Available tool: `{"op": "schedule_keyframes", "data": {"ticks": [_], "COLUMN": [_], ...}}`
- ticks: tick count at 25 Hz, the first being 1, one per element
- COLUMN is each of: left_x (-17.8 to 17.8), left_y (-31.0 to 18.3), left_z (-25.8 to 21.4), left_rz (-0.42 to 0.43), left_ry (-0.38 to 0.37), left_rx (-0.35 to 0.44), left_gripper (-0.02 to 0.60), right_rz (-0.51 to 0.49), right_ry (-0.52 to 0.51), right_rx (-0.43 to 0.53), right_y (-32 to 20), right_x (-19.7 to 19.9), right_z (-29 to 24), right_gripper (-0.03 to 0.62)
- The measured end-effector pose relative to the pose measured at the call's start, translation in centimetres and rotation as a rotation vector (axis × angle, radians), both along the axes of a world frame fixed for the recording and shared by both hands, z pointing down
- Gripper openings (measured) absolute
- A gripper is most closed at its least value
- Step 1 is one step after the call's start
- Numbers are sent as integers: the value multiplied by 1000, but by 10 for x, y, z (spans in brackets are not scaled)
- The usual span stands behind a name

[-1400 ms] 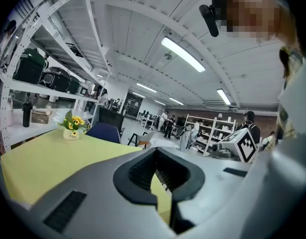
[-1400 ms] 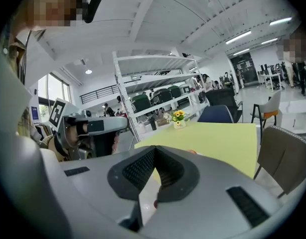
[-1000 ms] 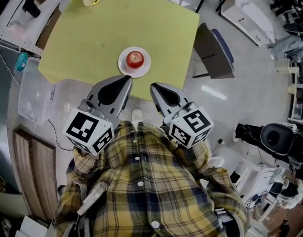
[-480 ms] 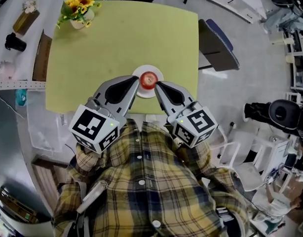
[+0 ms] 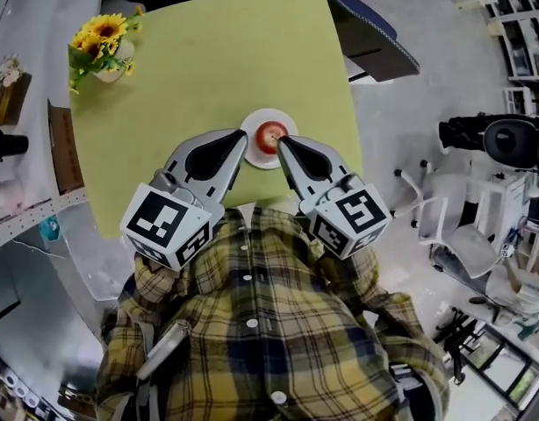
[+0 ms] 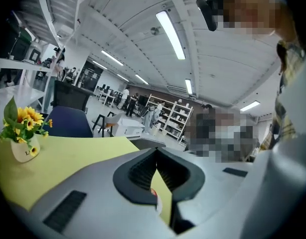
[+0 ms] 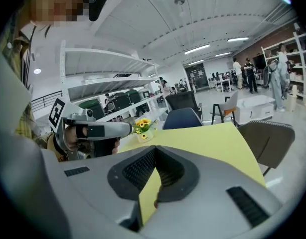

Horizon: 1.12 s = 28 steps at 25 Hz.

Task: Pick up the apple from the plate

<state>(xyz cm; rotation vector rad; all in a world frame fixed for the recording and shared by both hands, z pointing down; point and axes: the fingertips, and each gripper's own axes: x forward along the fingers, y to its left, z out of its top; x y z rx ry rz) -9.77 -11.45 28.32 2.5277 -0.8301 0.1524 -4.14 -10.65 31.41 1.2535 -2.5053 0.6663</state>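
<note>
Jaws closed and empty, left gripper [image 5: 242, 135] and right gripper [image 5: 282, 139] flank the apple [image 5: 269, 134] on its plate [image 5: 266, 161], sunflowers [image 5: 101, 46] at ten o'clock, chair [image 5: 375, 42] at two

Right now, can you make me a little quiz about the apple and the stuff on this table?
1. True or false: the apple lies on the white plate.
2. What stands near a corner of the table? A sunflowers, B a teapot, C a lamp.
3. Fill in: the left gripper and the right gripper both have their jaws ___.
Key: 1 true; 2 A; 3 shut.
</note>
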Motion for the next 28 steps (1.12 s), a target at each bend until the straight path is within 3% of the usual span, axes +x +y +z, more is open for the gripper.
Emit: {"op": "schedule_keyframes", "data": {"ticks": [10,28], "left_x": [5,19], "left_y": [7,1], "left_z": [7,13], "left_rz": [19,-68], "left_ry": [14,-2], "left_rx": [-37,-33], "left_gripper": [8,8], "right_rz": [-6,-86], "right_ry": [80,94], "right_rx": [15,-2], "right_y": [2,-5], "right_x": [1,14], "right_z": [4,22], "right_gripper": [-3,-2]}}
